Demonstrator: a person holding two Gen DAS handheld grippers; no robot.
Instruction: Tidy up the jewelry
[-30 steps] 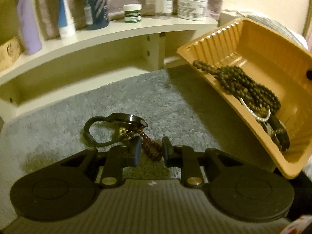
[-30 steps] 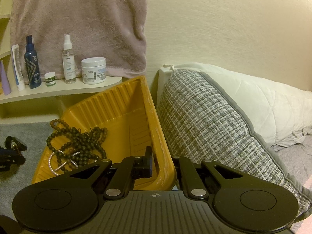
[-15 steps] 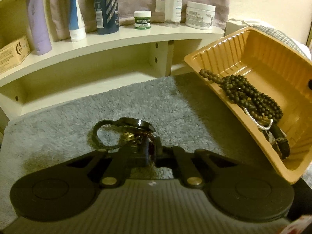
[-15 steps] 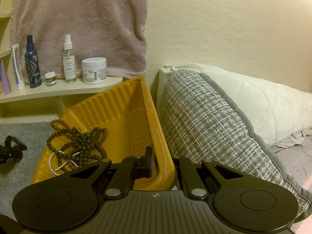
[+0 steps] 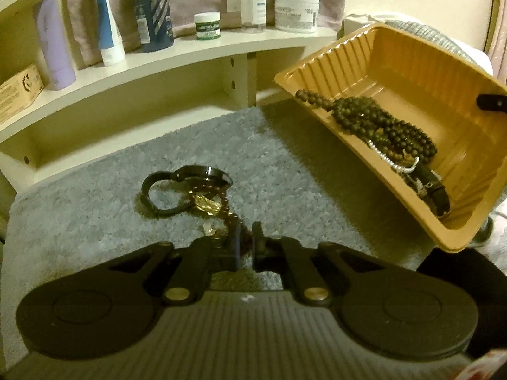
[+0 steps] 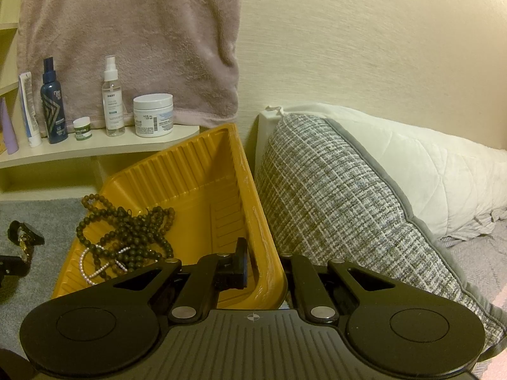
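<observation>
- Nearby, a grey rug bears loose jewelry; the tilted tray lies right of it.
- Right gripper clamps the tray's rim.
- Left gripper pinches the bracelet, which trails ahead toward the watch.

The left wrist camera looks steeply down and forward, close over the rug, toward the shelf. The right wrist camera tilts down less, close behind the tray, facing wall and pillow. Both views share tray, shelf and the rug's right edge.
</observation>
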